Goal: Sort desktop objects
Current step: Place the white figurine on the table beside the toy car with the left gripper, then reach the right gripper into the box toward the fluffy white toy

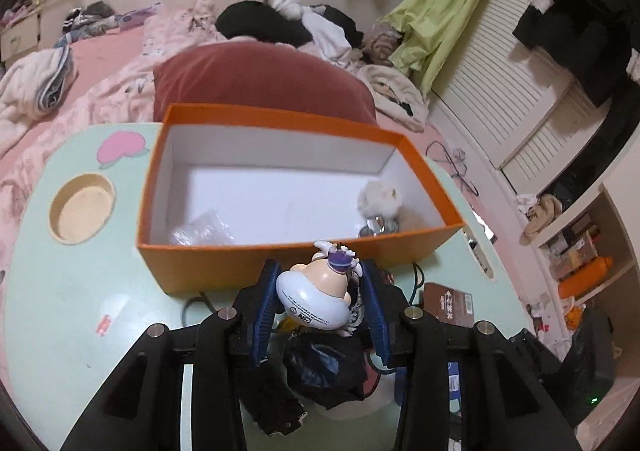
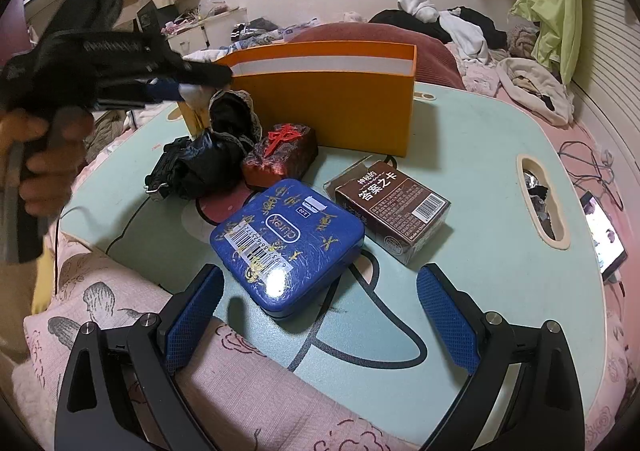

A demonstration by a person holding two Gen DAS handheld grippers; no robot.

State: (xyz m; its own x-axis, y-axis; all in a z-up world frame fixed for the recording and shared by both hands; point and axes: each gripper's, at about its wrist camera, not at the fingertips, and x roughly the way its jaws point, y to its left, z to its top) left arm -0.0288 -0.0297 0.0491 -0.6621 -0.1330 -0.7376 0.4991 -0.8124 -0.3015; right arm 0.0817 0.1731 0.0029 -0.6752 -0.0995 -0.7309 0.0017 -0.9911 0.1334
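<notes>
The left gripper [image 1: 320, 293] points steeply downward, its blue pads [image 1: 265, 305] pressed on either side of a small cartoon figurine [image 1: 318, 297] with a rounded white base, held upside down at the lower centre of the left wrist view. In the right wrist view this gripper enters from the upper left, gripped by a hand [image 2: 44, 167] at the left edge, its tip just beside the near corner of the orange box [image 1: 224, 259].

Just beyond the figurine the open orange box fills the middle of the frame, white inside, with a fluffy white item [image 1: 380, 197], something shiny and metallic [image 1: 378, 229] and a crumpled clear bag [image 1: 202, 231] lying in it. The box stands on a pale green table [image 1: 68, 291].

The right gripper [image 2: 320, 315] also tilts downward at the bottom of its own view, jaws spread wide with nothing between the pads, hovering over the table's near edge. Ahead of it lie a blue tin [image 2: 290, 241], a brown card box [image 2: 394, 207], a red-and-black block [image 2: 282, 155] and a black bundle [image 2: 200, 165], with the orange box behind them.
</notes>
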